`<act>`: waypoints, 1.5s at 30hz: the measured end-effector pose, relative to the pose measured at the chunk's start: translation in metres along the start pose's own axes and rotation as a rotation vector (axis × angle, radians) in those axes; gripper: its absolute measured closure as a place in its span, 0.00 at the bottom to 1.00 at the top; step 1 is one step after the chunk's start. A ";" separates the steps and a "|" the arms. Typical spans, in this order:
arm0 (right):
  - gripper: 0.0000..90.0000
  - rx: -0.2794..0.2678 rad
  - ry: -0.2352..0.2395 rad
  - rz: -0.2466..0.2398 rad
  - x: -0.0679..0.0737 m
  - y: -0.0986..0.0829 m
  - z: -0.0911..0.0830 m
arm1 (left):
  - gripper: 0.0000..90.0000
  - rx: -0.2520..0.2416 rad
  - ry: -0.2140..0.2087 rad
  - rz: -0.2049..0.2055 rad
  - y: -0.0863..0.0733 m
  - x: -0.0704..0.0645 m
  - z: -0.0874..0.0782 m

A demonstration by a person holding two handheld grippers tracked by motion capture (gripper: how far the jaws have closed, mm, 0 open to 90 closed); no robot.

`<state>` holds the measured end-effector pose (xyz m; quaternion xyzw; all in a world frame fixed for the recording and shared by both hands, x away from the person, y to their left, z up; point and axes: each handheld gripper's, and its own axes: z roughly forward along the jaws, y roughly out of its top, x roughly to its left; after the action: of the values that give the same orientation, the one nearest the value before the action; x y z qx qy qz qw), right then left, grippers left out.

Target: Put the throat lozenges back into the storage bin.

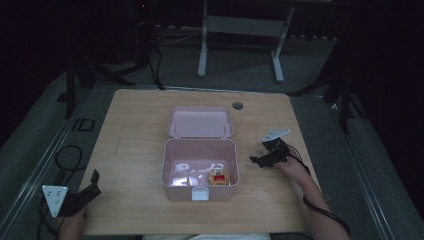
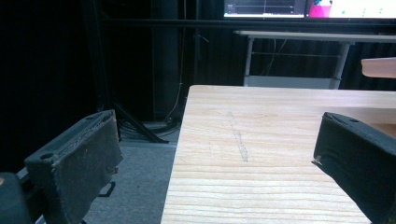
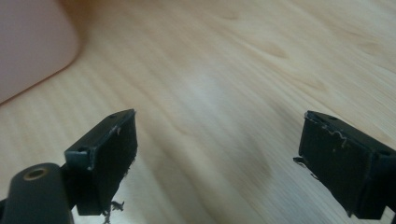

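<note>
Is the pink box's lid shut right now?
No: in the high view the lid lies folded back flat on the table behind the pink box, and a small red and yellow thing shows inside.

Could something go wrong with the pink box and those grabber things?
Maybe. The pink box sits open with its lid laid back, so a bump from the right gripper, open just beside it, could slide it. The small red and gold thing lies deep inside near the wall, so grabbing it might be fiddly. The left gripper, also open, hovers at the table corner, where its cable could snag.
</note>
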<state>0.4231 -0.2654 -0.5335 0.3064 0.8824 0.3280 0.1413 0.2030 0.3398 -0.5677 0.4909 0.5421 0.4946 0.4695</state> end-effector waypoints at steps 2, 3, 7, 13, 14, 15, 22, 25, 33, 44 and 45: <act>0.12 -0.031 -0.057 0.023 -0.004 -0.006 -0.002 | 0.01 -0.001 -0.001 0.000 0.000 0.000 0.000; 0.12 -0.046 -0.083 0.036 -0.006 -0.009 -0.003 | 0.01 -0.001 -0.001 0.000 0.000 0.000 0.000; 0.12 -0.085 -0.191 0.093 -0.014 -0.020 -0.010 | 0.01 -0.002 -0.001 0.000 0.000 0.000 0.000; 0.12 -0.101 -0.264 0.158 -0.025 -0.038 -0.018 | 0.01 -0.003 -0.001 0.001 0.000 0.000 0.000; 0.12 -0.107 -0.265 0.172 -0.026 -0.040 -0.020 | 0.01 -0.003 -0.001 0.002 0.000 0.000 0.000; 0.12 -0.113 -0.268 0.185 -0.027 -0.042 -0.022 | 0.01 -0.002 -0.001 0.002 0.000 0.000 0.000; 0.12 -0.117 -0.333 0.240 -0.028 -0.053 -0.030 | 0.01 -0.003 0.000 0.002 0.000 0.000 0.000; 0.12 -0.162 -0.399 0.311 -0.030 -0.061 -0.038 | 0.01 -0.002 0.000 0.002 0.000 0.000 0.000; 0.12 -0.227 -0.486 0.457 -0.037 -0.075 -0.051 | 0.01 -0.003 0.002 0.006 0.000 -0.001 0.000; 0.12 -0.222 -0.537 0.450 -0.039 -0.089 -0.058 | 0.01 -0.003 0.001 0.002 0.000 0.000 0.000; 0.12 -0.229 -0.555 0.458 -0.040 -0.090 -0.059 | 0.01 -0.002 0.001 0.001 0.000 0.000 0.000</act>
<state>0.3865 -0.3736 -0.5478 0.5553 0.6767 0.3520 0.3314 0.2029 0.3395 -0.5677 0.4904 0.5416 0.4957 0.4696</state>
